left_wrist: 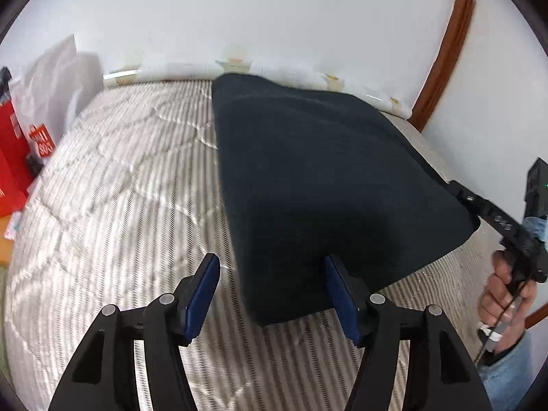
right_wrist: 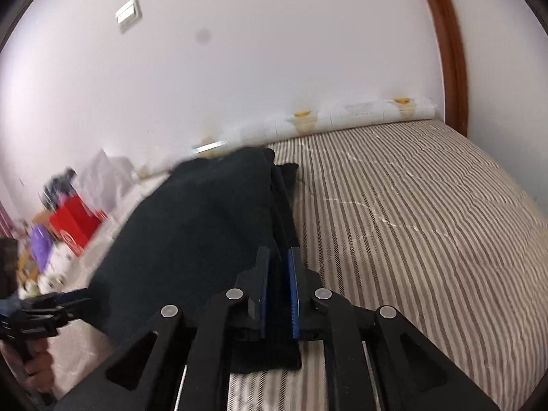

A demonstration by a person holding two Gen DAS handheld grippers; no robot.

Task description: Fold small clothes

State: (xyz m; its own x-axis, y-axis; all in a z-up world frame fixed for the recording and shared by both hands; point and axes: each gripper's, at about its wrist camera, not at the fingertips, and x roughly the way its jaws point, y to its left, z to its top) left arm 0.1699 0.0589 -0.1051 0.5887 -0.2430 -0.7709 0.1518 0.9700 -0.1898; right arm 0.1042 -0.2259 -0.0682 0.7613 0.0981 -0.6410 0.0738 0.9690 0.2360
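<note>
The dark navy, soft knit garment (left_wrist: 328, 185) lies on the striped quilted mattress (left_wrist: 120, 198), toward its far right. The right gripper (right_wrist: 279, 284) pinches the garment's near right edge; the left gripper (left_wrist: 270, 294) gapes wide at the near left corner. To fold well, I judge, close left first, then lift both evenly. A red box (left_wrist: 10, 157) sits far left, clear of the work.

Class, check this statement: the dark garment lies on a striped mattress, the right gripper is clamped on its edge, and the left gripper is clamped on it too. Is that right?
Not quite. The left gripper is open, its blue pads spread apart at the near edge of the dark garment, as the left wrist view shows. The rest holds: the right gripper is clamped on the cloth, which lies on the striped mattress.
</note>
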